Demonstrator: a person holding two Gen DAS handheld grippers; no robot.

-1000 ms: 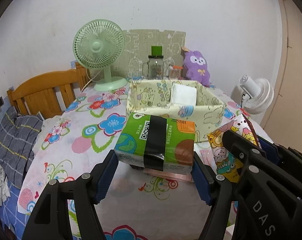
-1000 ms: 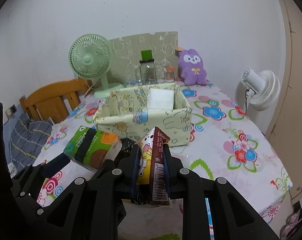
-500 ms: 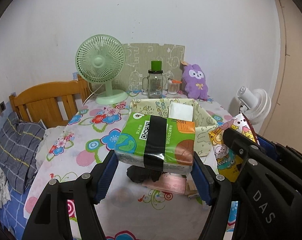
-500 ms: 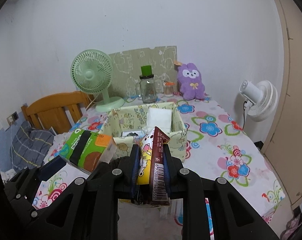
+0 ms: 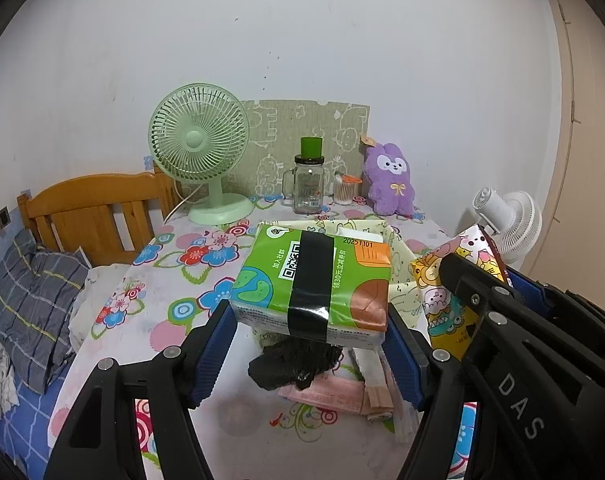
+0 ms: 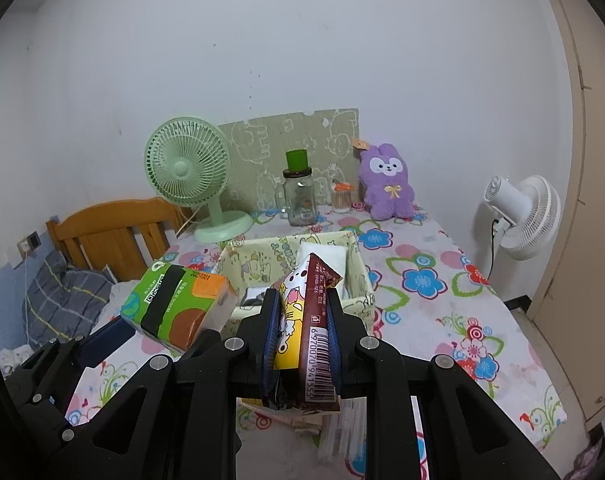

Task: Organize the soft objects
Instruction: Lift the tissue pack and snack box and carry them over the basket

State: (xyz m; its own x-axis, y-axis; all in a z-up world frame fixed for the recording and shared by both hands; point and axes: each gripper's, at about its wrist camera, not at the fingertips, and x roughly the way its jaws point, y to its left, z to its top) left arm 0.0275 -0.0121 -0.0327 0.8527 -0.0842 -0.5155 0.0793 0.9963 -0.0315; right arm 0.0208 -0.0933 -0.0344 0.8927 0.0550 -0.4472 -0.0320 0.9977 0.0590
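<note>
Left hand-held gripper (image 5: 309,340): its jaws stand wide, and its blue ribbed pads press the two short ends of a green tissue pack (image 5: 312,286), which is held clear above the bench (image 5: 174,364). Right hand-held gripper (image 6: 302,344): its jaws are nearly together, clamped flat on a cartoon-printed packet (image 6: 306,320), which is also held in the air. Both loads hang in front of the open fabric box (image 6: 358,276), which already holds a white pack (image 6: 322,258).

Risks, as a judgement: the tissue pack is soft, film-wrapped and pillow-shaped, so end pressure may bow it or let the slick film slide off the pads. The two hand-held grippers ride close together, so the loads could knock each other on the way to the box. The box walls look limp and could fold inward if a pack catches the rim.

Materials: a glossy black tape band crosses the green wrapper. The packet is thin, creased foil with a barcode edge. A crumpled black mesh item (image 5: 298,364) and flat pink packets (image 5: 322,394) lie on the flower-print cloth below. Beyond the box stand a hard glass jar (image 5: 307,188) and a plush purple rabbit (image 5: 390,186).
</note>
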